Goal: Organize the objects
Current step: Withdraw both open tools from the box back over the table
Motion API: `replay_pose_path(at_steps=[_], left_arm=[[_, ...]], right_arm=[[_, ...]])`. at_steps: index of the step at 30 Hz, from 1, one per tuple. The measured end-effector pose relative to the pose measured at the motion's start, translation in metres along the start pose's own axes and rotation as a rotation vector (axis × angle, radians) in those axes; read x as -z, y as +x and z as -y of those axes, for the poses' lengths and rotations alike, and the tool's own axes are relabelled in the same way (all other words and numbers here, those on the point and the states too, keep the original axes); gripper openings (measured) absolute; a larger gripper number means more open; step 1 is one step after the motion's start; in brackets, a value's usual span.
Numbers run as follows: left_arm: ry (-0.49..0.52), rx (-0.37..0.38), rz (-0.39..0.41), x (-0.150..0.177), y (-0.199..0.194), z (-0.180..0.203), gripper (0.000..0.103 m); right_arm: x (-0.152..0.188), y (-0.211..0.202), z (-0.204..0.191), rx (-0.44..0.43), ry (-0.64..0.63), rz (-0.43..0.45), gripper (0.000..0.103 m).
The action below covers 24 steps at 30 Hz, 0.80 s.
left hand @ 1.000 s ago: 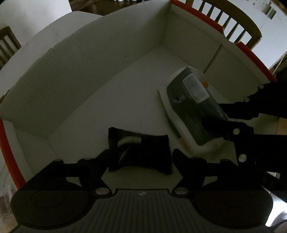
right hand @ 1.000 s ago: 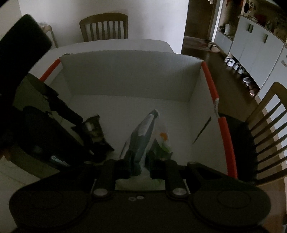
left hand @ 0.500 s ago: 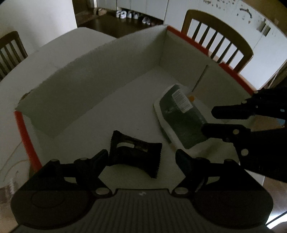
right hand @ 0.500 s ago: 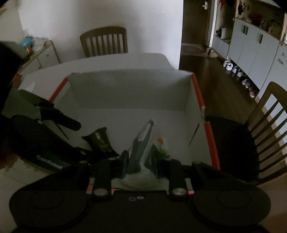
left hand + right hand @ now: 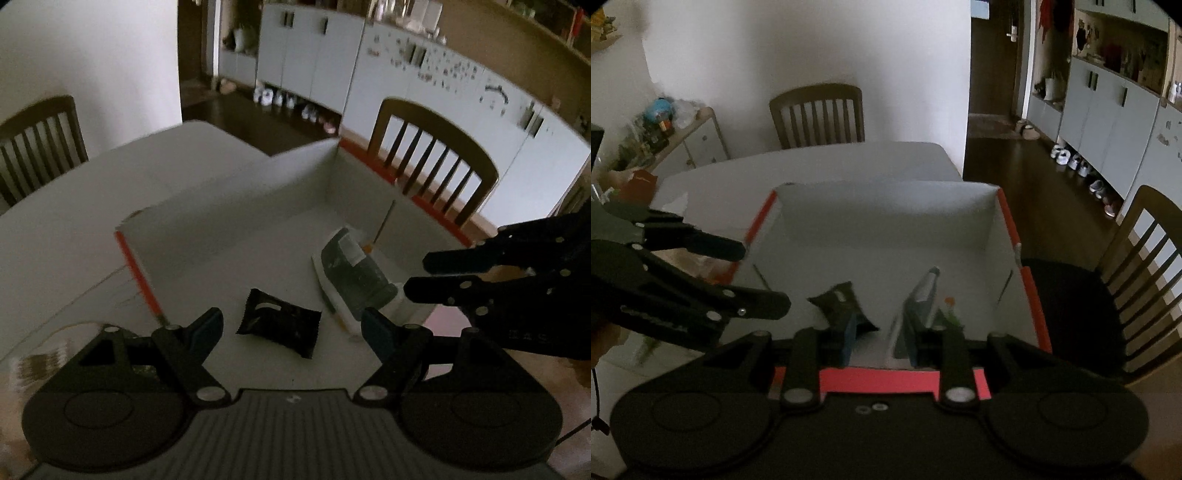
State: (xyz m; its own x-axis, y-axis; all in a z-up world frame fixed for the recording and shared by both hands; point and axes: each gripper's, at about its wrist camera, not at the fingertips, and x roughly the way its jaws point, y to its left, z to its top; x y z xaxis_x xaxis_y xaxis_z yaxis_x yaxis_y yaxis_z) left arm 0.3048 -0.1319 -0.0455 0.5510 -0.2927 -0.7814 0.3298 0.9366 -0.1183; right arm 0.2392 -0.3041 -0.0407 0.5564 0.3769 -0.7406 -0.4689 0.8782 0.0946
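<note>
Both items lie flat on the floor of the white box [image 5: 236,221] on the bench [image 5: 74,206]. Black packet [image 5: 279,326] sits straight ahead of the left gripper [image 5: 291,326], long axis across its jaws, which stand apart and empty above it. Green-and-white pouch [image 5: 351,280] is nearer the right gripper [image 5: 879,332], lengthwise along it; those jaws are narrowly apart, gripping nothing.

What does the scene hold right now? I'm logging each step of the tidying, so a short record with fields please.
container: white box with red edges, open top, on the white table
in box: black packet; green-and-white pouch, both lying on the box floor
left gripper: open, above the black packet, holding nothing
right gripper: slightly open, holding nothing, pouch below it
nearby: wooden chairs
</note>
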Motion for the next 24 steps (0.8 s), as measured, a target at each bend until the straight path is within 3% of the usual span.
replay_pose_path(at_steps=[13, 20, 24], left_arm=[[-0.077, -0.062, 0.137, 0.055, -0.087, -0.05, 0.081], [-0.111, -0.088, 0.156, 0.097, -0.124, -0.084, 0.082], [-0.129, -0.108, 0.163, 0.12, -0.14, -0.104, 0.082]], right_arm=[[0.013, -0.024, -0.084, -0.044, 0.021, 0.048, 0.03], [0.023, -0.032, -0.129, -0.057, 0.019, 0.066, 0.056], [0.029, -0.032, -0.152, -0.051, 0.023, 0.066, 0.062]])
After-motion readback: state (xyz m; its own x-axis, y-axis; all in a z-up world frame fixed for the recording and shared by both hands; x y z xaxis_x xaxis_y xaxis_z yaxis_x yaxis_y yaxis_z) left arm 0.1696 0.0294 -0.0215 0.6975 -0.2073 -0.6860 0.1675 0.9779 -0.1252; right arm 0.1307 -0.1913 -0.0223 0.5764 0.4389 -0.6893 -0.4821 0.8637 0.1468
